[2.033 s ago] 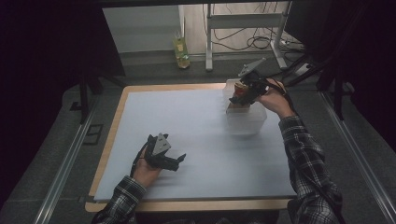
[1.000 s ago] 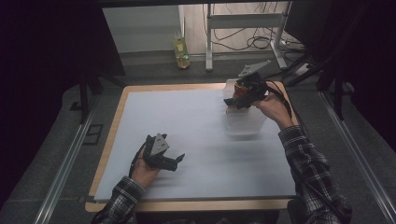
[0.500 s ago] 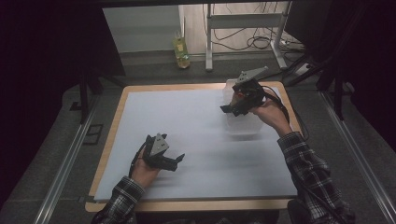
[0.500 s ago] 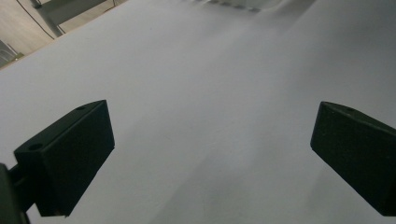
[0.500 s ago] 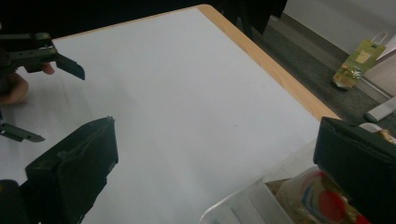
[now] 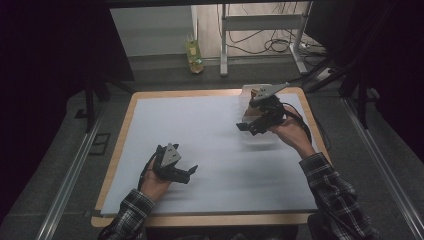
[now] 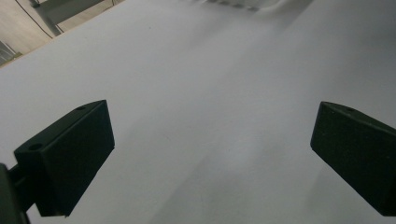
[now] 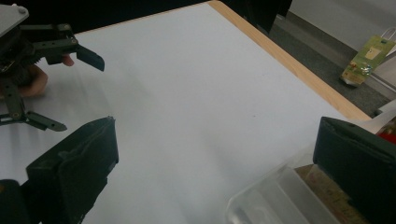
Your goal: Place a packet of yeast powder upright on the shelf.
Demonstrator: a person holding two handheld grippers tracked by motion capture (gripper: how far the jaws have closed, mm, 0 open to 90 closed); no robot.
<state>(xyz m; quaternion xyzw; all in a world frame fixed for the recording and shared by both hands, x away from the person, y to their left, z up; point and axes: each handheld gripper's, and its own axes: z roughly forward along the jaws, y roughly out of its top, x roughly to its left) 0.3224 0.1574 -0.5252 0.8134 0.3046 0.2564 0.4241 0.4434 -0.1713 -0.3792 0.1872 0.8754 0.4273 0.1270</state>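
Clear plastic container [image 6: 260, 131] sits upper right of centre in the high view, on the white sheet [image 6: 210, 130] near the table's right edge; contents too blurred for us to call. In the right gripper view its rim [image 8: 275, 196] shows bottom right, with something brownish beside it. Right gripper [image 6: 252, 125] hangs over the container's left part, tilted, jaws spread wide, gripping nothing; we can't tell if it touches the rim. Its own view confirms it: the two black jaws stand far apart at the frame's bottom corners, with bare sheet between them. Left gripper [image 6: 186, 172] is lower left of centre in the high view, well apart from the container, low over the sheet, also released and carrying nothing; in its own view we see the jaws wide apart over plain white surface. The right gripper view picks it up [image 8: 56, 88] at upper left, jaws splayed. Wooden table edge [image 6: 200, 218] frames the sheet. A yellow-green bottle [image 6: 193, 54] stands on the floor beyond the table, top centre.
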